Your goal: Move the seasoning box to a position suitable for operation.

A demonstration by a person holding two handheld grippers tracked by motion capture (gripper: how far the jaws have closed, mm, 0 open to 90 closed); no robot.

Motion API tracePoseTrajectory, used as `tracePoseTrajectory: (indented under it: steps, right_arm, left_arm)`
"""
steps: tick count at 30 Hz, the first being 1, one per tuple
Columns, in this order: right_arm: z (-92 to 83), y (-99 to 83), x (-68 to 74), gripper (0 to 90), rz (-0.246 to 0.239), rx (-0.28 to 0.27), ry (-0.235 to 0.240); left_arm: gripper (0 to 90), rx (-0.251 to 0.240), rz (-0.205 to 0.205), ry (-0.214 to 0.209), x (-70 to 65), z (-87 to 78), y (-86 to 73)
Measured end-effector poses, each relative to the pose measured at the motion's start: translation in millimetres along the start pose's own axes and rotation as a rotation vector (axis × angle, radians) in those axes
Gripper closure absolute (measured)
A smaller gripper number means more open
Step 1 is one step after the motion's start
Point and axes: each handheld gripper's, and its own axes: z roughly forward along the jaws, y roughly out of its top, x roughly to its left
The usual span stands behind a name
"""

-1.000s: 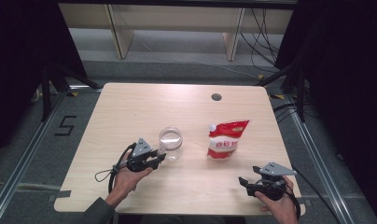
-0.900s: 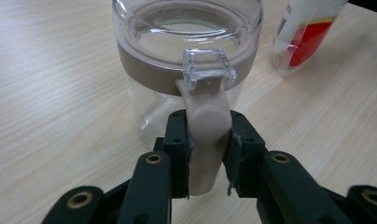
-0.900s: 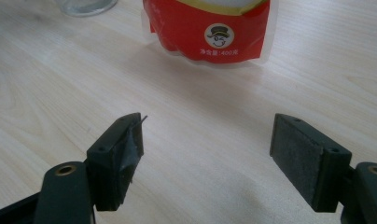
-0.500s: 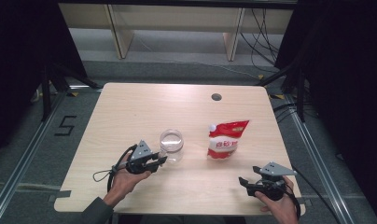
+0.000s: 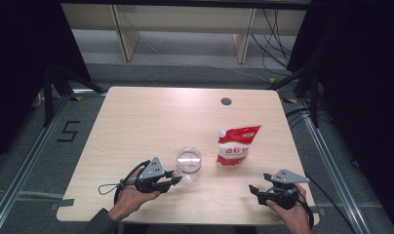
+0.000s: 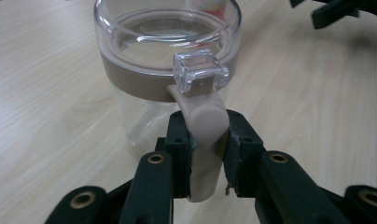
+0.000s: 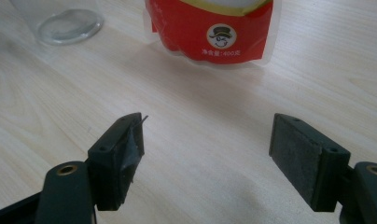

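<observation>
A clear jar [image 5: 189, 163] with a clear lid and a beige band stands on the wooden table [image 5: 136, 122], left of centre near the front. In the left gripper view a beige latch tab [image 6: 206, 140] hangs from the jar [image 6: 168, 56] below a clear clasp [image 6: 199, 70]. My left gripper [image 5: 174, 179] is shut on that tab [image 6: 206, 154], both pads pressing its sides. A red and white pouch [image 5: 234, 146] stands right of the jar. My right gripper [image 5: 253, 189] rests near the front right edge, open [image 7: 207, 149] and empty, facing the pouch [image 7: 214, 28].
A round cable hole [image 5: 226, 101] sits at the table's back right. Black frame posts and cables stand beyond the table on both sides. The jar's base [image 7: 65, 21] lies at the upper left of the right gripper view.
My left gripper and the jar have shifted together toward the table's front edge and slightly right. The right gripper and the pouch have stayed put.
</observation>
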Motion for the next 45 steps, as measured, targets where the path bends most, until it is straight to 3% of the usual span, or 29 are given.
tracePoseTrajectory:
  steps: [2, 3, 4, 5, 8, 9, 10, 11, 12, 13, 14, 15, 16, 18, 19, 20, 22, 24, 31, 32, 33, 34, 35, 39, 40, 41, 42, 45]
  right_arm:
    - [0.0, 0.0, -0.1, 26.9, -0.001, 0.0, 0.0]
    - [0.1, -0.3, 1.9, 27.0, 0.028, 0.007, 0.008]
    - [0.5, -0.3, 1.9, 27.0, 0.029, 0.008, 0.012]
    - [0.5, -0.3, 1.9, 27.0, 0.027, 0.009, 0.007]
    - [1.0, -0.2, 2.2, 27.0, 0.028, 0.006, 0.013]
    - [1.2, -0.2, 1.9, 27.0, 0.026, 0.006, 0.013]
    - [1.6, -0.1, -0.3, 27.0, 0.005, 0.0, 0.012]
    - [0.5, -0.2, 1.8, 27.1, 0.037, 0.016, 0.015]
    - [0.5, -0.4, 3.6, 27.1, 0.059, 0.022, 0.021]
    - [0.5, -0.3, 2.4, 27.2, 0.04, 0.018, 0.016]
    - [0.4, -0.3, 2.5, 27.3, 0.04, 0.019, 0.017]
    - [0.0, -0.4, 3.4, 27.4, 0.055, 0.024, 0.015]
    - [1.2, -0.6, 2.4, 27.5, 0.039, 0.018, 0.019]
    - [2.0, -0.6, -0.4, 27.5, 0.007, 0.01, 0.009]
    - [1.8, -0.7, -0.5, 27.5, 0.007, 0.01, 0.008]
    - [1.8, -0.8, -0.6, 27.5, 0.008, 0.008, 0.008]
    - [1.9, -0.7, -0.7, 27.5, 0.008, 0.008, 0.009]
    - [2.1, -0.5, -0.5, 27.5, 0.005, 0.009, 0.011]
    - [2.2, 0.4, 0.0, 28.4, -0.016, 0.01, 0.012]
    - [2.1, 0.3, 1.4, 29.0, -0.002, 0.015, 0.017]
    - [2.3, 0.3, 1.3, 29.2, -0.014, 0.008, 0.011]
    - [2.0, 0.6, 1.3, 29.2, -0.02, 0.011, 0.01]
    - [1.6, 0.3, 4.6, 29.2, 0.015, 0.027, 0.025]
    - [2.2, 0.5, 3.9, 29.3, -0.002, 0.017, 0.022]
    - [1.9, 0.5, 4.5, 29.2, 0.008, 0.022, 0.024]
    - [1.8, 0.3, 4.3, 29.3, 0.005, 0.019, 0.025]
    - [1.8, 0.4, 1.1, 29.2, -0.041, 0.003, 0.008]
    - [1.5, -0.3, 2.1, 29.2, -0.023, 0.004, 0.029]
  left_arm:
    - [73.2, 0.006, 0.006, -0.019, -5.9, 0.2, 0.2]
    - [73.2, 0.012, 0.032, -0.038, -7.1, 0.7, 1.2]
    - [73.2, 0.01, 0.024, -0.051, -10.0, 1.6, 1.3]
    - [73.2, 0.009, 0.047, -0.072, -11.1, 2.6, 1.8]
    - [73.1, 0.025, 0.063, -0.099, -16.3, 4.5, 1.7]
    - [73.1, 0.018, 0.047, -0.103, -19.0, 5.0, 1.4]
    - [73.1, 0.02, 0.065, -0.116, -18.9, 5.6, 1.6]
    - [73.1, 0.018, 0.057, -0.113, -19.8, 5.9, 1.2]
    - [73.0, 0.023, 0.077, -0.124, -18.7, 6.2, 1.2]
    - [73.0, 0.022, 0.094, -0.126, -17.6, 6.3, 1.0]
    - [73.0, 0.025, 0.064, -0.128, -18.3, 6.4, -0.2]
    - [72.9, 0.028, 0.067, -0.131, -17.6, 6.3, -0.4]
    - [72.9, 0.027, 0.094, -0.129, -16.1, 6.1, 0.2]
    - [72.7, 0.036, 0.101, -0.12, -15.3, 5.0, 0.5]
    - [72.5, 0.037, 0.079, -0.117, -16.0, 4.7, -0.1]
    - [72.4, 0.041, 0.095, -0.11, -13.5, 4.3, 0.3]
    - [72.0, 0.034, 0.062, -0.103, -12.4, 4.1, -0.2]
    - [71.7, 0.038, 0.077, -0.08, -6.8, 2.3, -0.6]
    - [70.6, 0.035, 0.045, -0.014, 5.2, -1.6, -2.9]
    - [70.6, 0.033, 0.05, -0.013, 7.1, -1.8, -2.8]
    - [70.8, 0.03, 0.026, -0.013, 7.4, -1.7, -3.4]
    - [71.0, 0.032, 0.04, -0.014, 8.7, -2.0, -3.0]
    - [71.2, 0.035, 0.039, -0.011, 8.2, -1.9, -2.7]
    - [70.4, 0.039, 0.043, -0.004, 8.5, -0.7, -2.8]
    - [68.5, 0.039, 0.017, 0.007, 7.5, -1.5, -3.9]
    - [66.6, 0.033, 0.022, 0.007, 8.0, -2.0, -3.9]
    - [65.3, 0.033, 0.027, -0.002, 8.6, -3.0, -3.7]
    - [58.0, 0.036, 0.009, -0.001, 3.7, -7.9, -3.9]
